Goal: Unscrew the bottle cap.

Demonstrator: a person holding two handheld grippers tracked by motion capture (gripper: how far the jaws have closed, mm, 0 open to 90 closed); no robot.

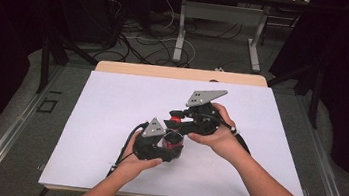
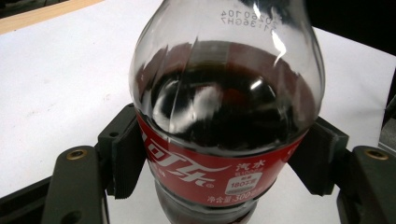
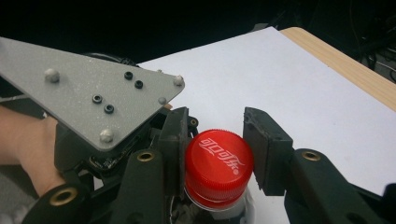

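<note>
A small clear plastic bottle (image 2: 226, 116) stands near the middle of a white table top (image 1: 111, 105), a little toward the person's side. It holds a dark brown drink that fills it up to the round shoulder, and the clear top part above that is see-through with tiny printed numbers on it. A red label (image 2: 210, 175) with white writing wraps around its middle. On top sits a red cap (image 3: 218, 161) with white writing, and it has little ridges around its side. The left gripper (image 1: 166, 145) is squeezed on the bottle, with one black ridged pad (image 2: 123, 161) pressed on each side of the red label. The left hand (image 1: 136, 164) holds that gripper low on the table. The right gripper (image 3: 212, 149) reaches over from the other side, up at the cap. In the right gripper view one jaw touches the side of the cap and the other jaw stands just beside it with a thin gap, so it sits around the cap but is not clamped tight. The right hand (image 1: 218, 133) holds that gripper, and a grey three-cornered plate (image 1: 205, 98) sits on top of it. The left gripper has a grey plate (image 3: 88, 93) too, seen close in the right gripper view. Past the white top, a strip of light wood (image 1: 180, 72) shows at the far edge of the table.
</note>
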